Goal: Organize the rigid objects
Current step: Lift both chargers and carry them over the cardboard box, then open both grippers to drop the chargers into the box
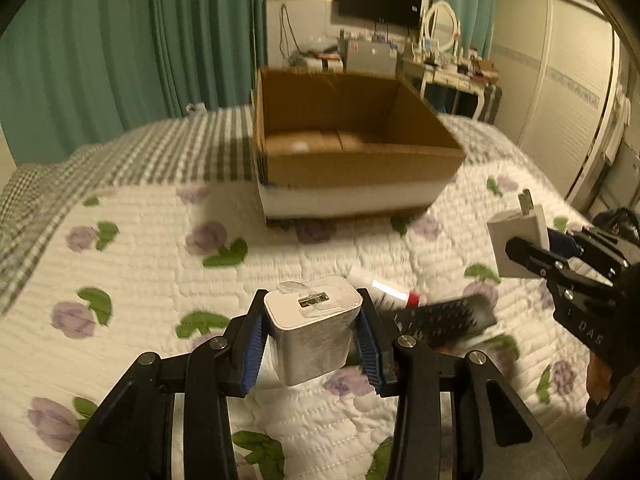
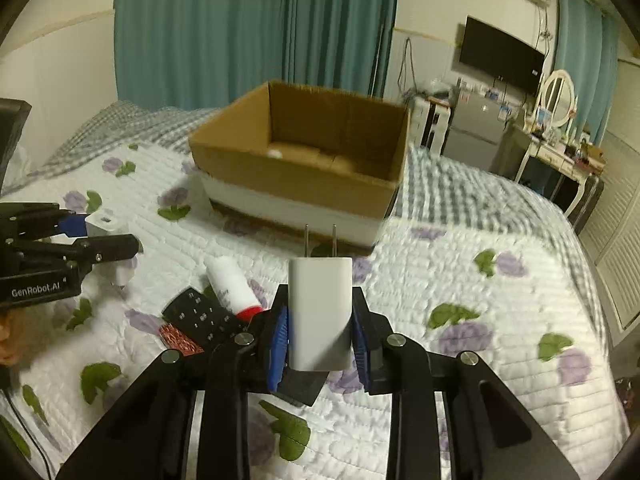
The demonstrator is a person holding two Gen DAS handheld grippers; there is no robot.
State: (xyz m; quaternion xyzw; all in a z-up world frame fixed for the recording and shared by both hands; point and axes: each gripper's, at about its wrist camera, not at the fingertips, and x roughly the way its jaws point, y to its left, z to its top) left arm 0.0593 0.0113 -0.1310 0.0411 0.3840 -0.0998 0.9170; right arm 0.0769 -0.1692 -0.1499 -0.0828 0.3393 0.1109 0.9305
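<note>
My left gripper (image 1: 313, 320) is shut on a white USB charger block (image 1: 314, 328), held above the bed; it also shows in the right wrist view (image 2: 105, 224). My right gripper (image 2: 320, 316) is shut on a white wall plug adapter (image 2: 320, 312) with its two prongs pointing up; that adapter shows in the left wrist view (image 1: 520, 240). An open cardboard box (image 1: 360, 160) (image 2: 304, 184) stands on the bed beyond both grippers. A white tube with a red cap (image 2: 234, 286), a black remote (image 2: 200, 314) and a small red item (image 2: 178, 338) lie on the quilt between them.
The bed has a white floral quilt (image 2: 480, 280) and a grey checked blanket (image 1: 168, 148) behind it. Teal curtains (image 1: 120, 60), a desk with a monitor (image 2: 502, 54) and a white wardrobe (image 1: 568, 100) stand beyond the bed.
</note>
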